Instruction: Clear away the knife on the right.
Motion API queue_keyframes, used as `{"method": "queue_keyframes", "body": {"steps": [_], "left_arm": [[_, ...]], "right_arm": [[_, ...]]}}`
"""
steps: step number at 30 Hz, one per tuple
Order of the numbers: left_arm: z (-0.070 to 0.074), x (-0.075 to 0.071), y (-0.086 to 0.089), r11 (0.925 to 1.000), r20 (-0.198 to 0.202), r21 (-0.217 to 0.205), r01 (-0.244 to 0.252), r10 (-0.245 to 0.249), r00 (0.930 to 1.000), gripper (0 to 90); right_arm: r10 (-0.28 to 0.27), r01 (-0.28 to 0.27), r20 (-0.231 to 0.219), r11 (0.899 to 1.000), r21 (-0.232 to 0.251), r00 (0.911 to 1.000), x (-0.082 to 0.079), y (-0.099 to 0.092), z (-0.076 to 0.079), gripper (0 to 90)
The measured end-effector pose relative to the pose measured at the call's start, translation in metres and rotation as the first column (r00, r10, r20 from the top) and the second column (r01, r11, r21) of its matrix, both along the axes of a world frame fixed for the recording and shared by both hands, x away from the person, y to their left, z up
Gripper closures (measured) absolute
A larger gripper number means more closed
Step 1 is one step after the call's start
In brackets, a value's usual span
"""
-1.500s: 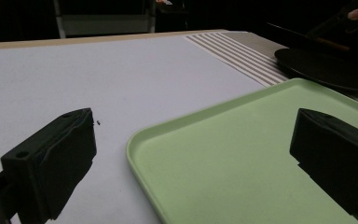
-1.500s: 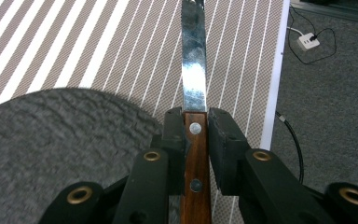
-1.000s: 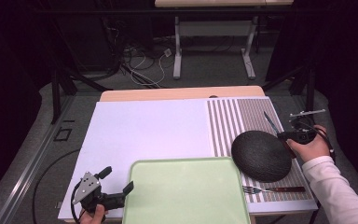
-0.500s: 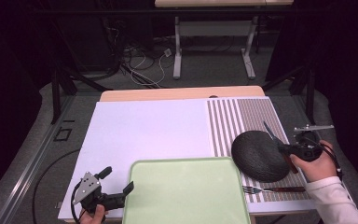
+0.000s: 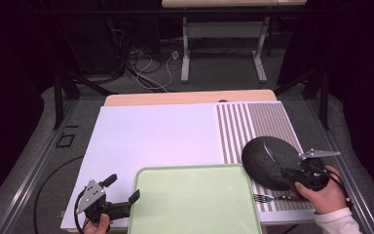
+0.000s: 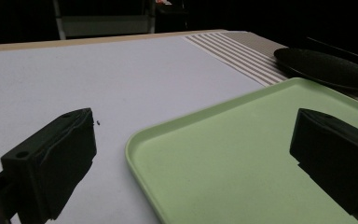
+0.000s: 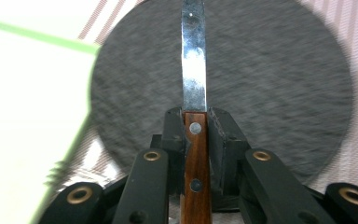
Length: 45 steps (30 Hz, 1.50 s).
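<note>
At the near right of the bench, the knife (image 7: 194,93) sits pinched by its wooden handle in the right tongs (image 7: 196,121), its steel blade pointing out over the dark round plate (image 5: 268,161), which rests on the striped placemat (image 5: 253,124). A fork (image 5: 272,198) lies on the mat just near of the plate, close to the person's right hand (image 5: 324,192). The step in hand looks like carrying the knife to its place in the setting; the next move would call for bringing the blade clear of the plate and lowering it flat onto the mat beside the plate before the grip is let go. Left of the plate, the pale green tray (image 5: 195,200) takes up the near middle, its right edge just beside the plate. The left tongs (image 5: 126,204) stand spread and hold nothing, straddling the tray's near-left corner. Against the earlier frames, the right hand with the knife has drawn nearer and slightly down, the blade now lying over the plate, while the left hand has kept its place.
</note>
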<state>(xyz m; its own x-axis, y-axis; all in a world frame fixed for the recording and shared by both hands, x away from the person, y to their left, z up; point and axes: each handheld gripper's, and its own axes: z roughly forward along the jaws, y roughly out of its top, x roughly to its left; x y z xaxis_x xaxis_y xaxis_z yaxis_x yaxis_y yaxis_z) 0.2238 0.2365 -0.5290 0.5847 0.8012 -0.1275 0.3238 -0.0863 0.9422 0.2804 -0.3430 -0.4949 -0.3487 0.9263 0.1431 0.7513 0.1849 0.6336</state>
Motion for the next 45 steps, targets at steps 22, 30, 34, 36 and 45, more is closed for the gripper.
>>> {"method": "queue_keyframes", "body": {"steps": [22,30,34,36,45], "left_arm": [[0.001,-0.001,0.0,1.0,0.006,0.001,0.005,-0.005,1.0,0.4],[0.002,-0.002,0.0,1.0,0.012,0.007,0.006,-0.006,0.9999,0.4],[0.002,-0.002,-0.001,0.9999,0.017,0.011,0.011,-0.011,0.9998,0.5],[0.002,-0.002,-0.001,0.9998,0.018,0.013,0.012,-0.013,0.9998,0.4],[0.002,-0.002,0.0,0.9999,0.018,0.011,0.012,-0.012,0.9998,0.4]], "right_arm": [[0.12,-0.121,0.028,0.991,0.051,0.9924,-0.045,0.052,-0.01,77.4],[0.174,-0.176,0.039,0.983,0.049,0.9839,-0.047,0.073,-0.01,77.4],[0.202,-0.204,0.035,0.978,0.052,0.9788,-0.05,0.085,-0.013,77.4],[0.221,-0.222,0.024,0.973,0.061,0.975,-0.051,0.092,-0.016,77.4],[0.301,-0.298,-0.035,0.953,0.056,0.9531,-0.054,0.118,-0.03,77.4]]}}
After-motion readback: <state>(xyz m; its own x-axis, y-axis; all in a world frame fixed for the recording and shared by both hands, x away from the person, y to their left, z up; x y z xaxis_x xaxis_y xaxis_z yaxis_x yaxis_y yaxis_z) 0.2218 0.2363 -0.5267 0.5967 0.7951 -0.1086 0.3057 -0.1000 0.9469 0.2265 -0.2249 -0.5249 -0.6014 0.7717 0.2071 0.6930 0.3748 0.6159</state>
